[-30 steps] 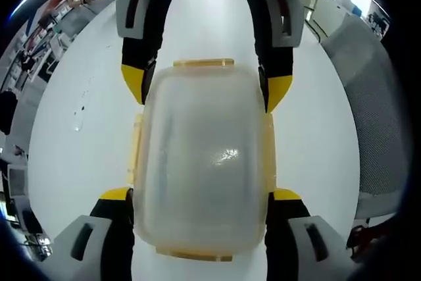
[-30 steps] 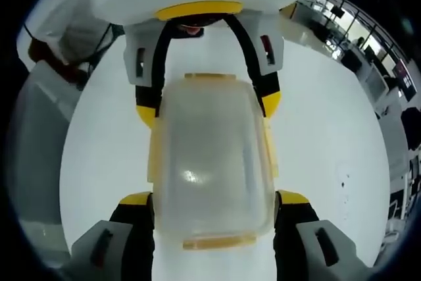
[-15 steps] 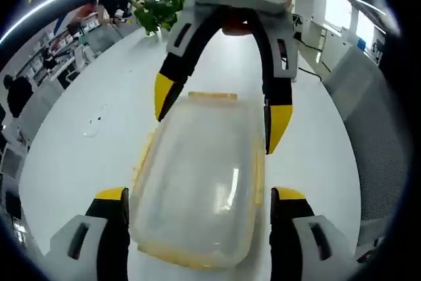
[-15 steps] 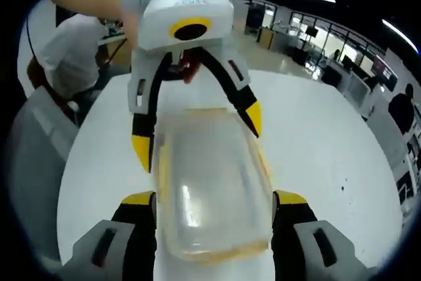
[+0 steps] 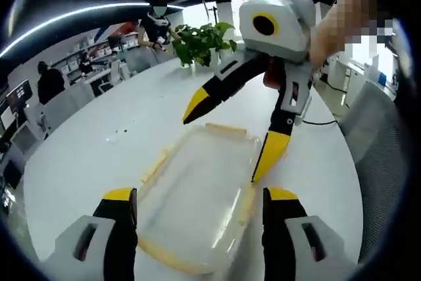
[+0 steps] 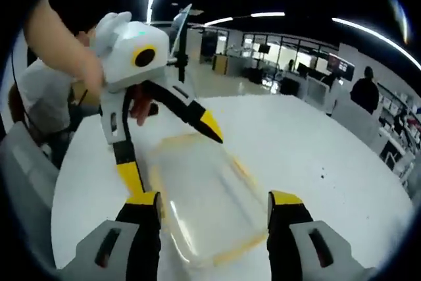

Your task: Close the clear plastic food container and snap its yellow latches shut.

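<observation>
Left gripper view puts your left tool (image 5: 197,205) low over the near end of the clear plastic food container (image 5: 200,195), its two yellow-tipped jaws spread wide, one on each side of the container and touching nothing. The container lies flat on the white tabletop (image 5: 92,156) with its lid on; yellow latches (image 5: 227,129) run along its edges, and you cannot tell from here whether they are snapped down. At the far end of the container your right tool (image 5: 227,143) hangs above it, jaws splayed apart, one tip near the container's right rim, the other lifted over its far left corner. A hand (image 5: 339,21) holds that tool from behind. Beyond the container, past its far end, a green potted plant (image 5: 200,41) stands on the tabletop, and a grey chair (image 5: 385,156) sits off to the container's right.

Right gripper view shows the same container (image 6: 207,195) from the opposite end, between the parted jaws of your right tool (image 6: 214,205), which grips nothing. Your left tool (image 6: 168,156) hovers over the container's far end, jaws open, held by a hand (image 6: 66,44). A yellow latch (image 6: 237,249) edges the container's near end.
</observation>
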`<state>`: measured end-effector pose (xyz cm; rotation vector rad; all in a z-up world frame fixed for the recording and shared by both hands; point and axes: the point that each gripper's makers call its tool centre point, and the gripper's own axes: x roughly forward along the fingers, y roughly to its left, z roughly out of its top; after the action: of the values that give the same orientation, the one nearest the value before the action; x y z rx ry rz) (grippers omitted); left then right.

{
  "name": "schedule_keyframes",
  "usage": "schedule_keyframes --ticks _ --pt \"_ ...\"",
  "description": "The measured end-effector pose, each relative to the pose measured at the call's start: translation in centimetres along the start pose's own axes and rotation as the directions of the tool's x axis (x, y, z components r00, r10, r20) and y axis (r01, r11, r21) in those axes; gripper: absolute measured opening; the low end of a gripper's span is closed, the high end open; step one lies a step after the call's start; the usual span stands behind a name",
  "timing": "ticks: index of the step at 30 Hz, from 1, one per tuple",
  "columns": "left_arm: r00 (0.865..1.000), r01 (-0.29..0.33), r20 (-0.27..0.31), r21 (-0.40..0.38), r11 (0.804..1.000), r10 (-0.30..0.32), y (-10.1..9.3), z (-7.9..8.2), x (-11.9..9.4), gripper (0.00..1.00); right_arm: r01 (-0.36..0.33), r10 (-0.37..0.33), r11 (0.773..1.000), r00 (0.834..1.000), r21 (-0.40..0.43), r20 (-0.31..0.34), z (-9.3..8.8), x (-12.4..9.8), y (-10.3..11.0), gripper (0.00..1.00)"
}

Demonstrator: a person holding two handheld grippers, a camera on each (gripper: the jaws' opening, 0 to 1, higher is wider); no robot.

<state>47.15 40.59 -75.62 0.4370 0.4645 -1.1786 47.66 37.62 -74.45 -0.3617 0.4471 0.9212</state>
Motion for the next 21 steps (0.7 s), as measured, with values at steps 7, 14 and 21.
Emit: schedule_keyframes --ticks 7,14,21 --pt "0.995 -0.058 0.079 -0.076 0.995 0.064 -0.2 1.3 -0.9 0.75 0.042 -0.044 0.998 0.998 0.056 0.035 0.0 -1.4 -0.1 0.65" --pt "0.995 -0.077 0.065 -0.078 0.994 0.082 -0.6 0.5 -1.5 0.74 0.064 -0.071 0.991 0.996 0.119 0.056 -0.1 -2.5 0.2 0.65" --pt "0.987 -0.119 0.092 -0.156 0.981 0.134 -0.4 -0.1 -2.7 0.74 0.088 -0.099 0.983 0.993 0.159 0.058 -0.8 -4.1 0.1 0.65"
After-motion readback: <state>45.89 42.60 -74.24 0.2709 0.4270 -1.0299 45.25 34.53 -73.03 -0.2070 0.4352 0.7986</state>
